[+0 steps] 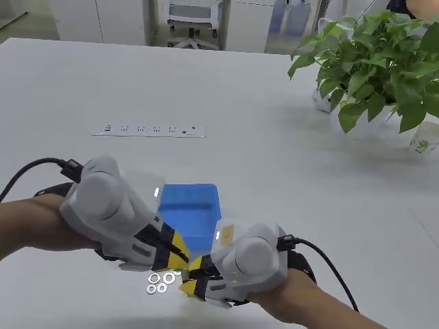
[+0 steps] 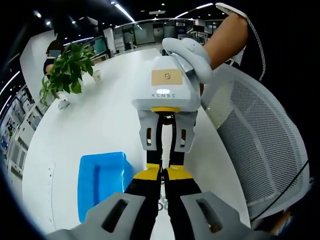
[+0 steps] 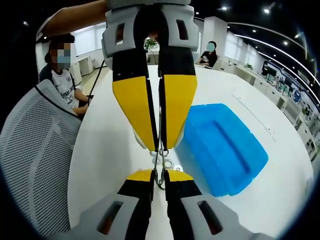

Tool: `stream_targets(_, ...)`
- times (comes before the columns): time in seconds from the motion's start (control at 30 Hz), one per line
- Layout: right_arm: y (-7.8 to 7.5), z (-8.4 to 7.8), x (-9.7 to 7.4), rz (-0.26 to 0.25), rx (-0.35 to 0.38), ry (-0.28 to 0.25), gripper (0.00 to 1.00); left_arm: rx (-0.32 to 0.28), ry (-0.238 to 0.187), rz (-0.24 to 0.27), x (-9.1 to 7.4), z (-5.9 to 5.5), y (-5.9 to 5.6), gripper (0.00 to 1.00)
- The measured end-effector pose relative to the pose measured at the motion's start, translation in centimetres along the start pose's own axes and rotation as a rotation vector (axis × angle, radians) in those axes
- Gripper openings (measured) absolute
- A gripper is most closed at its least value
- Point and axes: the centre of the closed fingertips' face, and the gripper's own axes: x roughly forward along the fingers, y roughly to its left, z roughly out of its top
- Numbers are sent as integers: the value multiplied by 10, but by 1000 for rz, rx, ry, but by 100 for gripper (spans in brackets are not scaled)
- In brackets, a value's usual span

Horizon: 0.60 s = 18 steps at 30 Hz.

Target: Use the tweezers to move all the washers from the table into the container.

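Observation:
The thin metal tweezers [image 3: 160,162] stand between the two grippers, which meet tip to tip. My right gripper [image 3: 160,176] is shut on their lower end. My left gripper [image 2: 161,172] faces it, shut, with the tweezers running up between its yellow pads. In the head view the left gripper [image 1: 180,255] and right gripper [image 1: 190,281] touch just above a small cluster of washers [image 1: 161,282] lying on the white table. Washers [image 3: 169,163] also lie just behind the tweezers. The blue container [image 1: 199,195] sits right behind the grippers, open and empty as far as I can see.
A white power strip [image 1: 147,130] lies further back on the table [image 1: 274,157]. A potted green plant [image 1: 381,62] stands at the far right. A grey mesh chair [image 3: 35,150] is near the table's edge, with people seated beyond.

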Motion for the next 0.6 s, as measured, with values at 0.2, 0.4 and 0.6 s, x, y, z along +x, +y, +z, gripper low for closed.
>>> stream_targets(0.2, -3, 6, -6, -3, -1, -10, 10, 2, -8, -2, -6, 6, 3, 6)
stream_targets(0.4, -6, 14, -12, -5, 2, -26, 10, -11, -21, -1, -13, 13, 5, 6)
stream_targets(0.6, -12, 24, -17, -12, -9, -37, 10, -8, -29, 0, -21, 20, 10, 6)
